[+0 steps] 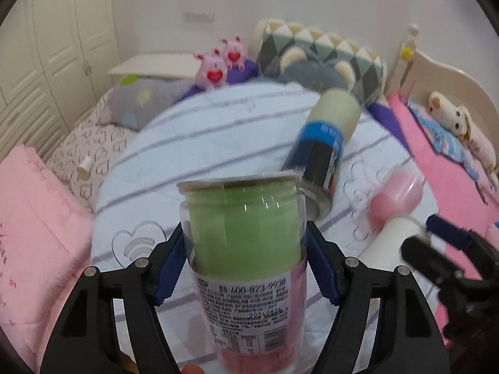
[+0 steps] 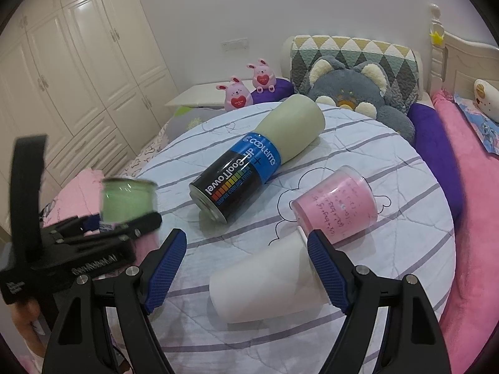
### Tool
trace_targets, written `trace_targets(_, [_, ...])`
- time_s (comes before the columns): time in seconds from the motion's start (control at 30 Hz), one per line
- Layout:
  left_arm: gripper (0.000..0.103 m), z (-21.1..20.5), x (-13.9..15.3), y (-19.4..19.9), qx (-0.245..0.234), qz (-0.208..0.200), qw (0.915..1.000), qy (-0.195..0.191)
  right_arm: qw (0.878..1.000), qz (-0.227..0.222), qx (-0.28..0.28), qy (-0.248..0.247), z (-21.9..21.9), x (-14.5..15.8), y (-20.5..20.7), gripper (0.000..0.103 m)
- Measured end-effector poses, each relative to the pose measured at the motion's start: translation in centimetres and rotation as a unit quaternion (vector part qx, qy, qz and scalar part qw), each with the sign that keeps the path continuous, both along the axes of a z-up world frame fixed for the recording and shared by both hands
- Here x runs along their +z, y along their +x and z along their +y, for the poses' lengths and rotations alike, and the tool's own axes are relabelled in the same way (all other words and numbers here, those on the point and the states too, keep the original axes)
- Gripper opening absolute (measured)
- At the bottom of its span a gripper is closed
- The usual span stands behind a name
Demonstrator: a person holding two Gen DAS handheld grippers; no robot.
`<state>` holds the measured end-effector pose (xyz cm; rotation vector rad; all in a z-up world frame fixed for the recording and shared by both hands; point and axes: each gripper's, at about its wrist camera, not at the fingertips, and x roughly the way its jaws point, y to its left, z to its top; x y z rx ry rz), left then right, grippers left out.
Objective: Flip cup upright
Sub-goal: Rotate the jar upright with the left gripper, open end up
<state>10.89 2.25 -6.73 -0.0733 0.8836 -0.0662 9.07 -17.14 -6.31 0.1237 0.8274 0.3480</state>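
Observation:
My left gripper (image 1: 243, 258) is shut on a clear green-filled cup (image 1: 243, 224) with a printed label, held off the round table; it also shows in the right wrist view (image 2: 126, 201), blurred. My right gripper (image 2: 246, 265) is open, its blue pads on either side of a white paper cup (image 2: 262, 283) that lies on its side. A clear pink-filled cup (image 2: 335, 204) lies on its side just beyond it. In the left wrist view the pink cup (image 1: 394, 194) and white cup (image 1: 389, 240) lie at the right, by my right gripper (image 1: 436, 243).
A blue-black "CoolTowel" can (image 2: 249, 168) lies on its side mid-table, on the striped cloth (image 2: 374, 280). Plush toys (image 2: 352, 93), pink bunnies (image 2: 237, 96) and pillows lie on the bed behind. Pink bedding (image 2: 474, 218) is at the right, wardrobes (image 2: 78, 62) at the left.

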Motion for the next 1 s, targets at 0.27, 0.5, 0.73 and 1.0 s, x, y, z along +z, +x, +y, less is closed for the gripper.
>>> trace_targets(0.27, [0.073, -0.2, 0.7, -0.5, -0.002, -0.035, 0.9993, 0.010, 1.000, -0.007, 0.002, 0.006, -0.1, 0.1, -0.3, 0.081])
trace_targets(0.5, [0.072, -1.3, 1.3, -1.8, 0.008, -0.092, 0.9938, 0.061, 1.000, -0.017, 0.004, 0.008, 0.0, 0.4, -0.6, 0.081])
trace_targets(0.73, [0.072, -1.0, 1.3, -1.9, 0.005, -0.089, 0.9946, 0.052, 1.000, -0.019, 0.003, 0.008, -0.1, 0.5, -1.1, 0.081])
trace_targets(1.0, [0.071, -0.4, 1.6, -2.7, 0.009, -0.082, 0.9960, 0.033, 1.000, -0.025, 0.003, 0.010, -0.3, 1.0, -1.7, 0.081])
